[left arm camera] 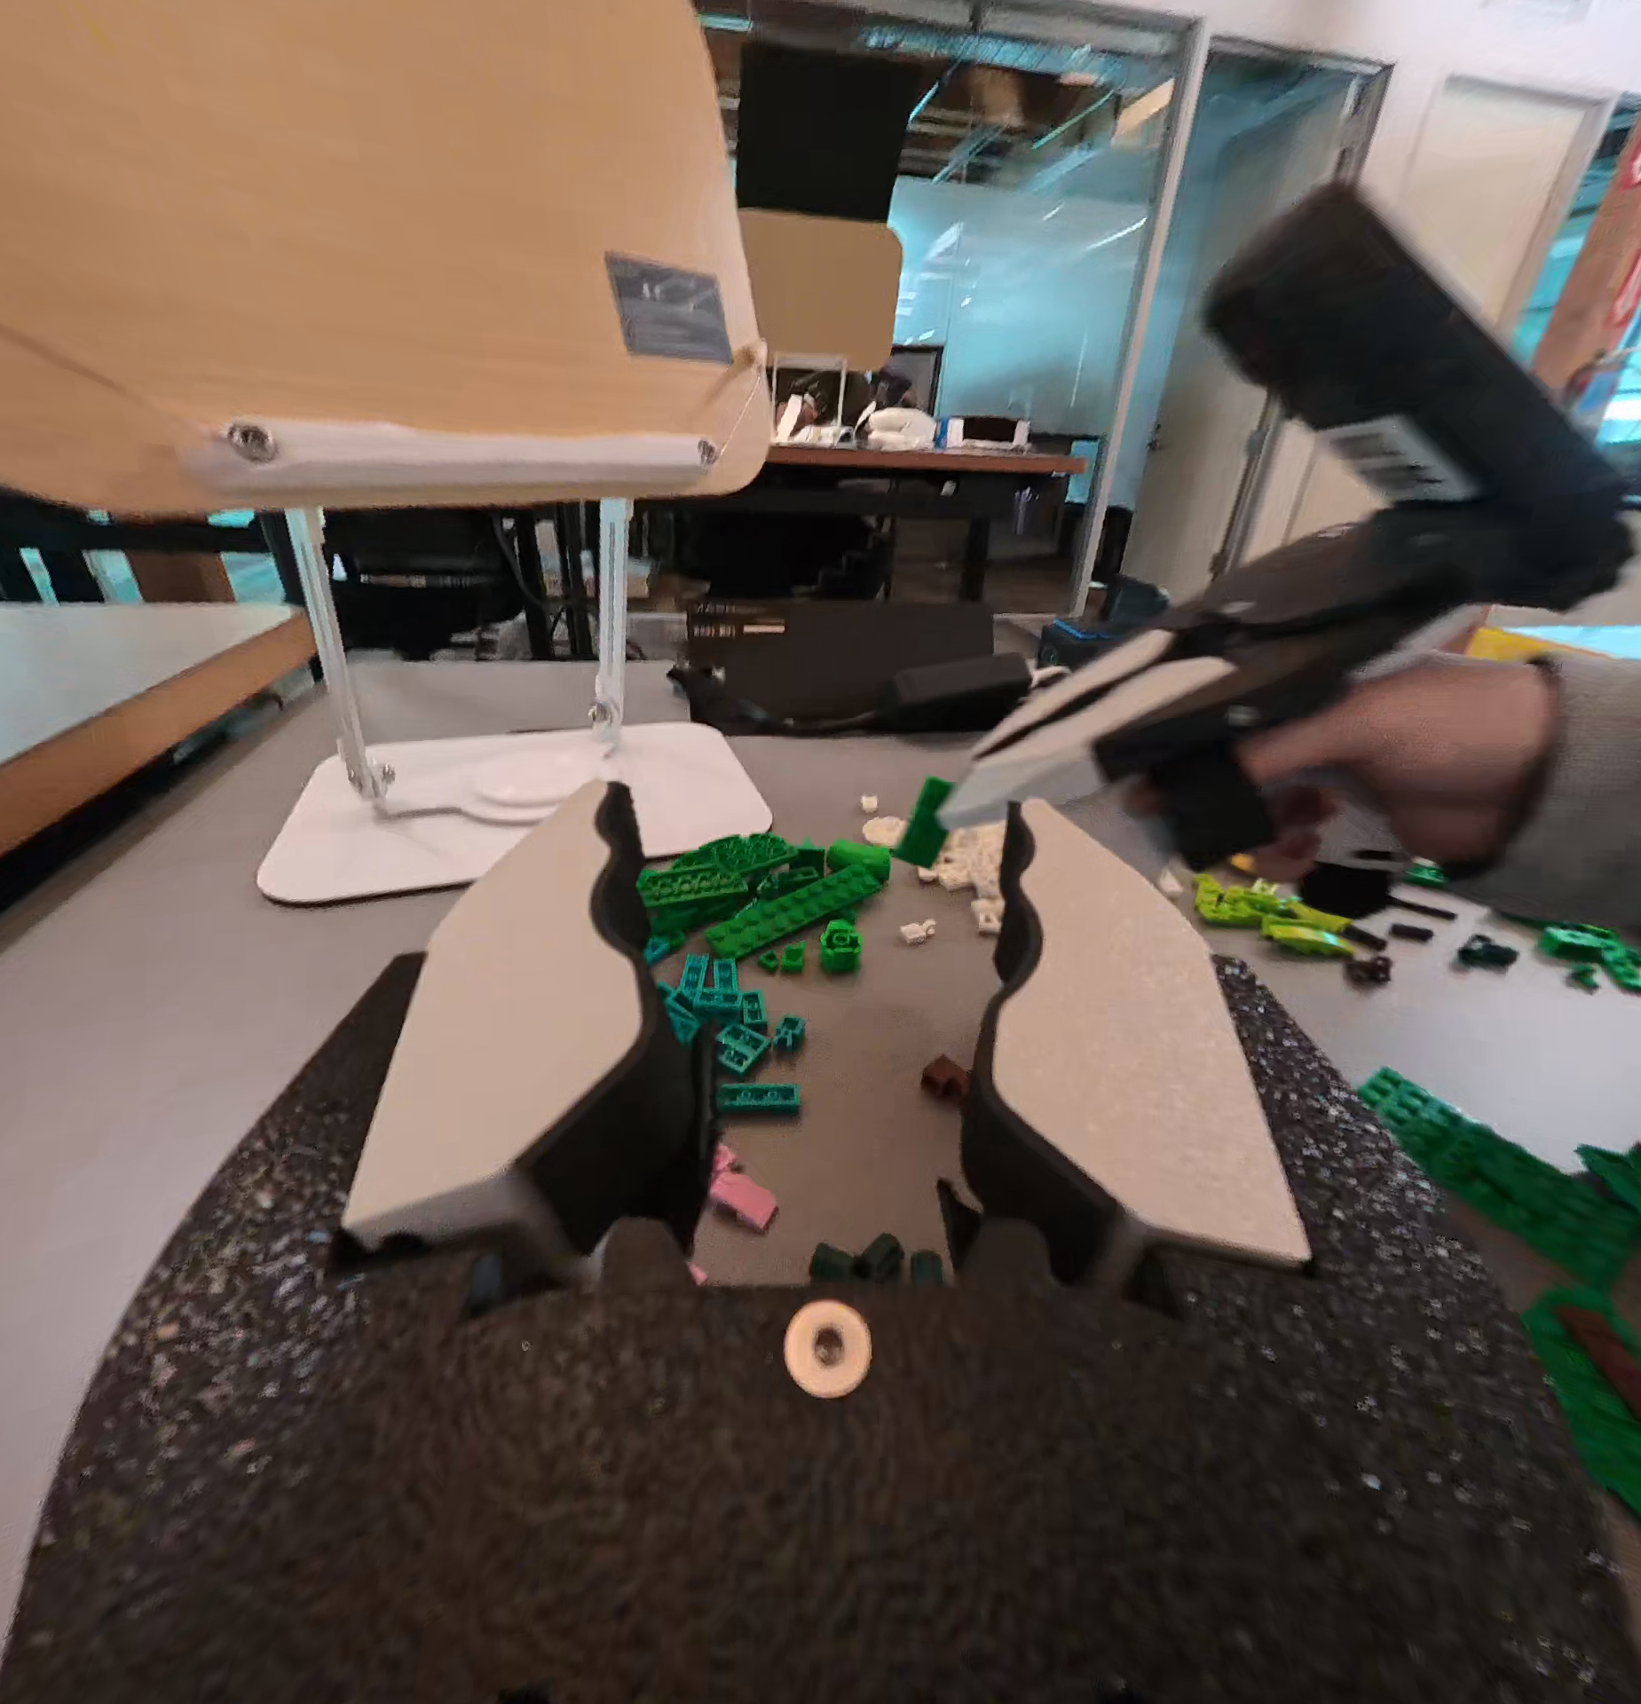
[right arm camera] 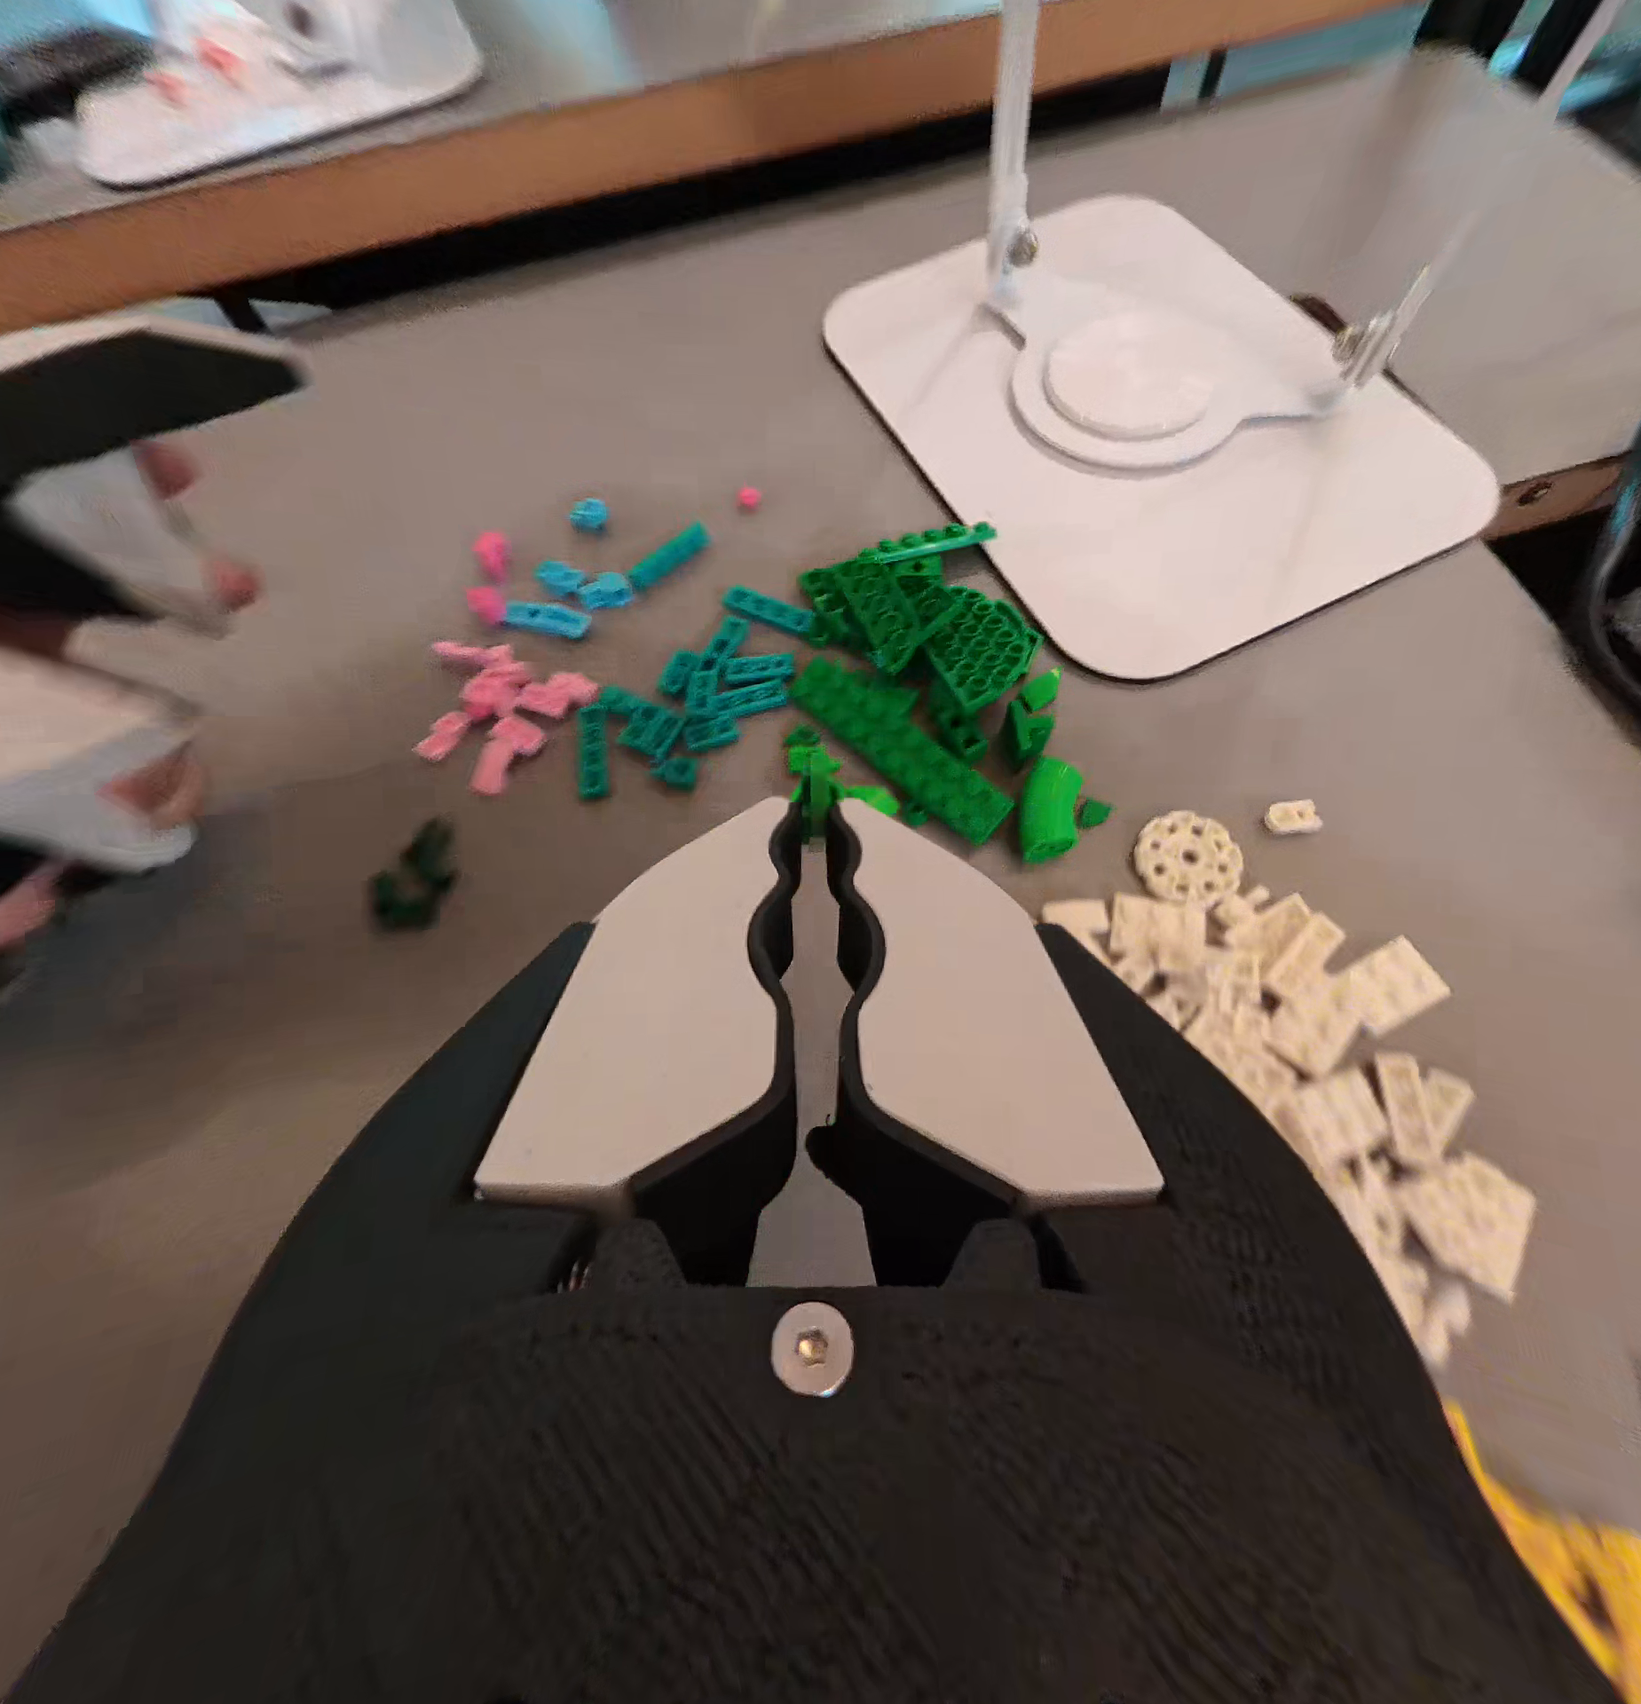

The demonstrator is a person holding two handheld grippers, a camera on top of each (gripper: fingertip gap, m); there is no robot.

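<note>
while the right gripper [right arm camera: 812, 821] has its jaws clamped on a thin green plate [left arm camera: 922, 821], lifted above the sorted brick piles [right arm camera: 899, 664], the left gripper [left arm camera: 821, 830] hovers with jaws wide apart over the bench [right arm camera: 613, 415].

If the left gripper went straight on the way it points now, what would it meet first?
Probably the green brick pile on the grey table: the left gripper, jaws wide open and empty, points at it over the teal bricks. Depth is uncertain.

A grey bench [right arm camera: 245, 1060] carries loose toy bricks in heaps sorted by colour: green [right arm camera: 909, 664], teal [right arm camera: 706, 692], pink [right arm camera: 503, 710] and white [right arm camera: 1305, 1014], beside a white stand base [right arm camera: 1259, 553].
</note>
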